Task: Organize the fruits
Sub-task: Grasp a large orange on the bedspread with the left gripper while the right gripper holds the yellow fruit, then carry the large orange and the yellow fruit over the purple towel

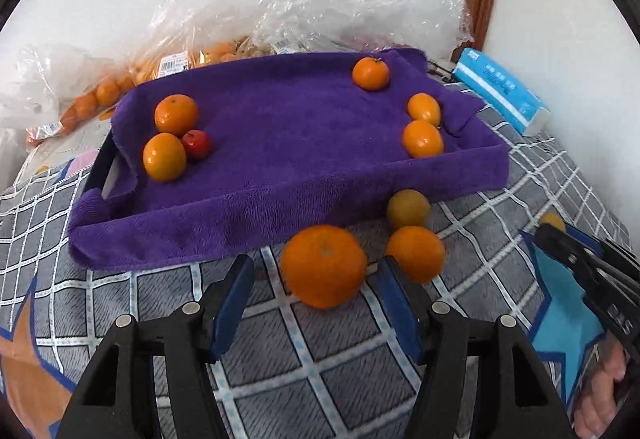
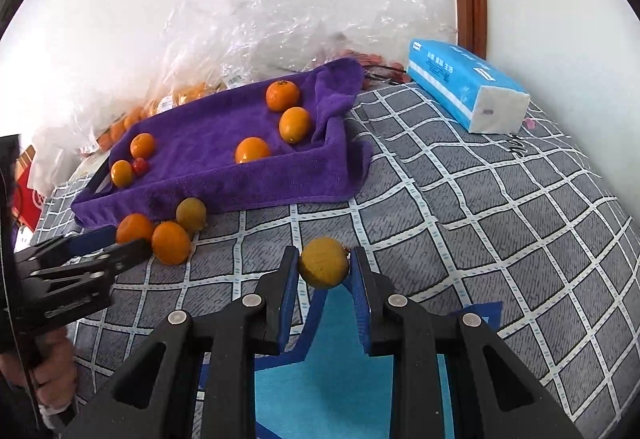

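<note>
Purple terry towel lining a shallow tray [image 1: 280,143] on the checked grey bedspread [image 2: 460,207] holds five orange citrus fruits and one small red fruit [image 1: 196,143], with four more loose on the bed. To the left, the left hand-held gripper [image 1: 316,275] stands apart around a large round orange [image 1: 323,266]; it has yet to close, then lift it in. To the right, the right hand-held gripper [image 2: 325,263] is clamped on a dull yellow fruit [image 2: 324,267], seemingly next for the tray.
</note>
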`<state>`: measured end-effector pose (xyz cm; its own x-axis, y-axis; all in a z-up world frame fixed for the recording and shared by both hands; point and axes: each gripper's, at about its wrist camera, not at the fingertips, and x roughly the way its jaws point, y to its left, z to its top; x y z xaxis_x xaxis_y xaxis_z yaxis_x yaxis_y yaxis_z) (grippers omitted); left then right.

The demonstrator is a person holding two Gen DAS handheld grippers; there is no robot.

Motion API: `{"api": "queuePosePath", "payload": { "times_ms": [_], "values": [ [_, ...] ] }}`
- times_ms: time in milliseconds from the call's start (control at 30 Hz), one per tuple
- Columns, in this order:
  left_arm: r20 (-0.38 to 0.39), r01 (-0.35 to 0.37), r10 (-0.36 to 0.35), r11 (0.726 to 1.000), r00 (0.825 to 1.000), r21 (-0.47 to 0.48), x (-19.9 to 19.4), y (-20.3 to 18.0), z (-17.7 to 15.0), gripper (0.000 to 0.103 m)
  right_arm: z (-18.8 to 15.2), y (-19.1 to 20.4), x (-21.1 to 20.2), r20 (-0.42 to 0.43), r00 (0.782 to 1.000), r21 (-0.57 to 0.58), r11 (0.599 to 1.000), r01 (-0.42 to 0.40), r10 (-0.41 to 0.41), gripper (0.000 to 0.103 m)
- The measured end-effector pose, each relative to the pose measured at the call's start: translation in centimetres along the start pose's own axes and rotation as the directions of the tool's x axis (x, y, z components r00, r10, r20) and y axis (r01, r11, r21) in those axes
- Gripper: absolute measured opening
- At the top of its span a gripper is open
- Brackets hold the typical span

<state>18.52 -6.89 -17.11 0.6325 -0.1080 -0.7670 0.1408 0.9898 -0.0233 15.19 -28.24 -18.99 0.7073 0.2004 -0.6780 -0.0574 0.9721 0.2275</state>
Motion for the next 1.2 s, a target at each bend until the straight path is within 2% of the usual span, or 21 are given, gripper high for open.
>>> {"api": "queuePosePath", "payload": {
  "times_ms": [67,200,400,500,733,1000,1200],
  "values": [
    [0.003,0.022,-0.022,1.000,1.000,-0.014,0.1,0.2,0.3,0.039,0.0,-0.1,-0.1,0.007,1.000,0.003,1.000,-0.017,0.017,0.026],
    [0.004,0.015,-0.015,0.999,1.000,-0.039,-1.3,1.6,-0.2,0.039,0.0,0.0,-0.2,0.010,1.000,0.006,1.000,-0.028,0.028,0.026],
    [-0.007,-0.046,0.045,0.993,0.999,-0.108,-5.1,6.7,-3.5,0.039,0.0,0.0,-0.2,0.010,1.000,0.006,1.000,-0.030,0.030,0.026],
    [-0.010,-0.060,0.059,0.989,0.998,-0.137,-5.1,8.2,-4.6,0.040,0.0,0.1,-0.2,0.014,0.999,0.000,1.000,-0.031,0.031,0.026],
    [0.011,-0.040,0.042,0.986,0.999,-0.163,-4.4,8.9,-5.1,0.040,0.0,0.6,0.1,-0.003,1.000,-0.026,0.999,-0.021,0.021,0.026],
    [0.043,0.042,-0.033,0.970,0.999,-0.238,-4.7,10.2,-5.5,0.040,0.0,0.9,0.3,-0.013,1.000,-0.047,0.999,-0.013,0.013,0.026],
    [0.058,0.047,-0.034,0.970,0.998,-0.240,-4.9,10.2,-5.6,0.039,0.0,1.1,0.5,-0.019,1.000,-0.061,0.998,-0.010,0.009,0.026]
  ]
}}
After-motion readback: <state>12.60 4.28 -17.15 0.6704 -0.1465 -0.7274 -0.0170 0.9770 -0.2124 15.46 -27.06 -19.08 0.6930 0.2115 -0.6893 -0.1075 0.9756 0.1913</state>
